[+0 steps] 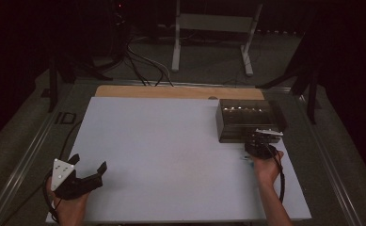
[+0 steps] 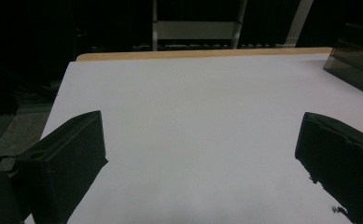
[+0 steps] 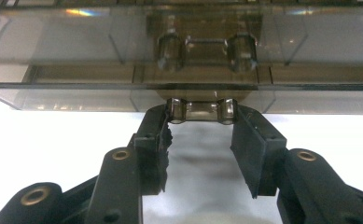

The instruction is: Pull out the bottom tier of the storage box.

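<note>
Holding two black grippers over a white table point(image 1: 171, 155), one in each hand. Left gripper point(image 1: 87, 165) down at the near left corner, with a grey three-cornered plate point(image 1: 61, 173) on top and a black cable point(image 1: 49, 197) hanging from it. Jaws of the left gripper spread wide apart, with nothing between them but bare white table top in the left gripper view. Far ahead of the left gripper, a light wooden edge point(image 2: 202, 53) at the back of the table, and off to its front right, a corner of a dark see-through box point(image 2: 356, 58). Right gripper point(image 3: 201, 122) pushed up against the front of that same smoky box point(image 1: 246, 120), on the right side of the table. Just ahead of the right gripper, a small clear handle point(image 3: 201, 109) sticking out from the low front of the box, sitting right between the two jaw tips. Jaws pulled in narrow, one tip on each end of the handle, looking as if they touch it, though hard to be sure of a firm squeeze. Above the handle, a second small handle point(image 3: 206, 49) seen through the smoky wall. Right hand point(image 1: 266, 165) behind the gripper, with a black cable point(image 1: 282, 181) looping back beside the wrist.
</note>
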The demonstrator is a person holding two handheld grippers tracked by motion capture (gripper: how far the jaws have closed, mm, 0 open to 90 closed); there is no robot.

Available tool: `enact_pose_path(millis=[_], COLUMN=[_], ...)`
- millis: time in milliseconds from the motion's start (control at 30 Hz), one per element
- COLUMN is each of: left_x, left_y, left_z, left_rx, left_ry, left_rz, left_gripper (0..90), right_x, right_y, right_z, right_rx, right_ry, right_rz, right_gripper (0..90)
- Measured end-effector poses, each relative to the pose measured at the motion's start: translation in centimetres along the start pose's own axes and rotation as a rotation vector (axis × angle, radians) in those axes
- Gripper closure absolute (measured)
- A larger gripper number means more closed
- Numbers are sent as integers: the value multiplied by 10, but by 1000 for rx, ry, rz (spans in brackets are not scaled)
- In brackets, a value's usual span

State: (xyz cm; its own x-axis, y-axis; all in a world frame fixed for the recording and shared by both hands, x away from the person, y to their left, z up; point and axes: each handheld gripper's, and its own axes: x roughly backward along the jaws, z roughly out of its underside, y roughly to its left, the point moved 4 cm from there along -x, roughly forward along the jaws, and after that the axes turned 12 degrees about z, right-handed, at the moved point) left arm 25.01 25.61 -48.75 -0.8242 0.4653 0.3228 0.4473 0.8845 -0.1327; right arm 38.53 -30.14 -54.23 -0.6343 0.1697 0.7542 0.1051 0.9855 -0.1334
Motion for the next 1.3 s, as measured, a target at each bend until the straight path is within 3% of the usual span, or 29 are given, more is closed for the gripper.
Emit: enact_pose_path(millis=[233,367,633,933,1133,1300], left_x=[-1,-1,-1,-1,-2,-1], left_y=[-1,-1,-1,-1,-1,-1], left_z=[0,0,0,1,1,1], left_rx=[0,-1,2,3,4,3], left_ry=[1,3,2,4,5,7], left_rz=[0,0,-1,0,0,0], left_gripper=[33,33,33,33,33,33], right_x=[6,6,10,17,21,24], right_y=[-3,-5,-6,-12,-15,-21], right_z=[5,5,3,-2,-4,-5], right_rx=[27,35,8,-64,-52,-53], right_ry=[7,2,-36,-83,-113,-125], right_rz=[-23,-52,-77,-175,-196,-191], right_gripper=[551,380,226,105,0,0])
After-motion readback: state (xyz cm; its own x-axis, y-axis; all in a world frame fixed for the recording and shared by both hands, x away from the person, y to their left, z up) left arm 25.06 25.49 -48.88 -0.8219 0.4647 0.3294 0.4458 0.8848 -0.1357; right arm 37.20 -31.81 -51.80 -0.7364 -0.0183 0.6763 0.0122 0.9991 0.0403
